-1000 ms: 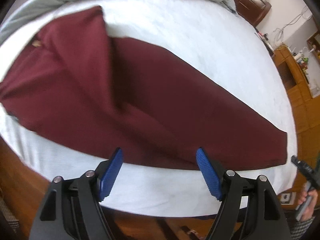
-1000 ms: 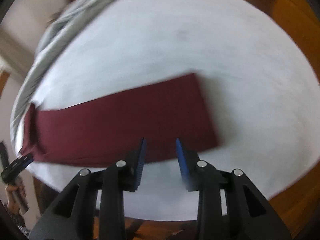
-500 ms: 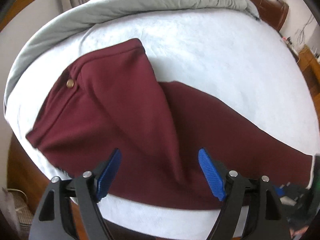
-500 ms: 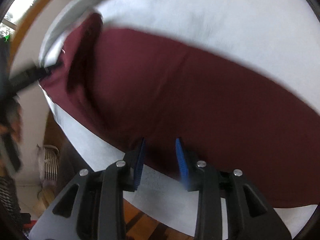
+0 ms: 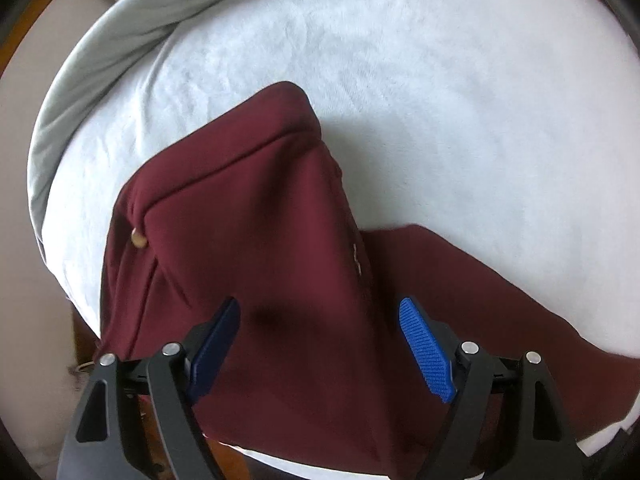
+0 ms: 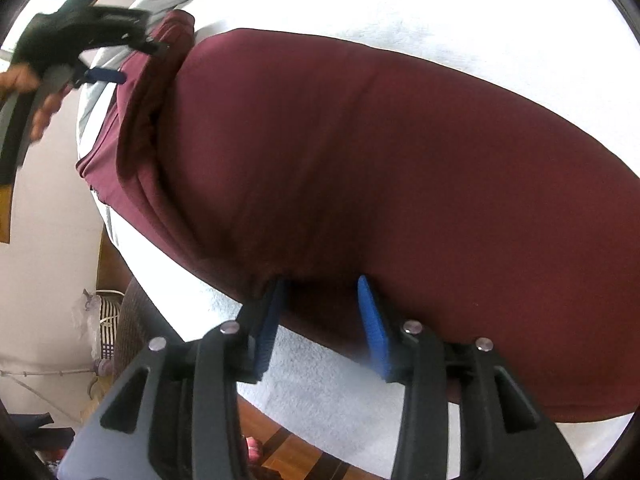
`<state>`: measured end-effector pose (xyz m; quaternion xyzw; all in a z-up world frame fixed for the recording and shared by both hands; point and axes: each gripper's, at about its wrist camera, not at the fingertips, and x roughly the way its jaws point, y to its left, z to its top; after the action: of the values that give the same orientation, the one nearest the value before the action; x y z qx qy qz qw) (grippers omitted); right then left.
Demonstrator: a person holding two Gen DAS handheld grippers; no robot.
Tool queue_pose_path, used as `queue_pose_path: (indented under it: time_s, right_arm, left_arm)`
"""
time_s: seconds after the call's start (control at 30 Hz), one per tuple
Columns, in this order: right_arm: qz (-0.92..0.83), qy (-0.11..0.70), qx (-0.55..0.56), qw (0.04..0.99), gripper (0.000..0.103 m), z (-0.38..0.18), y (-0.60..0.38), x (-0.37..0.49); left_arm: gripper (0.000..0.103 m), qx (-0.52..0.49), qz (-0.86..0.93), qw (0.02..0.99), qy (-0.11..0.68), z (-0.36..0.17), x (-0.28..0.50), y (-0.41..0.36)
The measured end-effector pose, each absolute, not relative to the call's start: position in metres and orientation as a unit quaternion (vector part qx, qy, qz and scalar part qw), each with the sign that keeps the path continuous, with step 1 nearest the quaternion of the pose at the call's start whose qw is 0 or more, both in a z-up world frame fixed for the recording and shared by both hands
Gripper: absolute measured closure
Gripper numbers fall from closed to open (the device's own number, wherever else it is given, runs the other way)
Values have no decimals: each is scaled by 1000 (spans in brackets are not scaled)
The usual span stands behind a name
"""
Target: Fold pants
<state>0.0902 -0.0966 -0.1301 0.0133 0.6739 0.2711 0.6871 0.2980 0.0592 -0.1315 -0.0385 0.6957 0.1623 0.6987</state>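
1. Since half a second ago, the left gripper (image 5: 320,344) has come in closer over the waist end of the dark maroon fabric pants (image 5: 256,264), so the waistband now fills the middle of its view and the leg trails off to the right.
2. Its blue-padded fingers (image 5: 424,356) stand wide apart above the cloth, holding nothing.
3. The right gripper (image 6: 322,320) has dropped closer to the near edge of the pants (image 6: 380,168); its jaws are parted with a narrower gap, and the maroon edge lies just at the fingertips, though I cannot tell whether cloth is between them.
4. The pants lie flat across the white textured bed sheet (image 5: 420,80), waist towards the left edge of the bed, leg running to the right.
5. A small round tan button (image 5: 139,237) shows at the waistband.
6. A grey rolled duvet (image 5: 120,40) lies along the far side of the sheet.
7. From the right wrist view, the left gripper (image 6: 106,76) appears at upper left, held over the waist.
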Motion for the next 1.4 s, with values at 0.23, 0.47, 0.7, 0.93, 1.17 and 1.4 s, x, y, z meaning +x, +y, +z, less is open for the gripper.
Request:
queue_pose_path:
  time_s: [0.23,0.47,0.7,0.93,1.17,1.4]
  right_arm:
    - [280,676,33,681,62,-134,-99,92]
    - [282,676,45,680,62,-130,-116,96]
    - [281,673,46,682,62,-127,-121,97]
    - [278,672,52,685,62,-123,-123,97]
    - [270,671,32,690,61,-117,-118,95]
    - [262,665,0,699,52,-107,-109,89]
  left_arm:
    - [21,-7,171,670,722,-152,312,58]
    - [79,-44,155,673,722,-154,303,75]
    - [91,-85,147,733,658,-111,261,87]
    - [91,-157,164,797,559,-74,175,117]
    - [89,-221,170,803,526,-107,108,136]
    - [35,-306,101,806,496,-131,84,144]
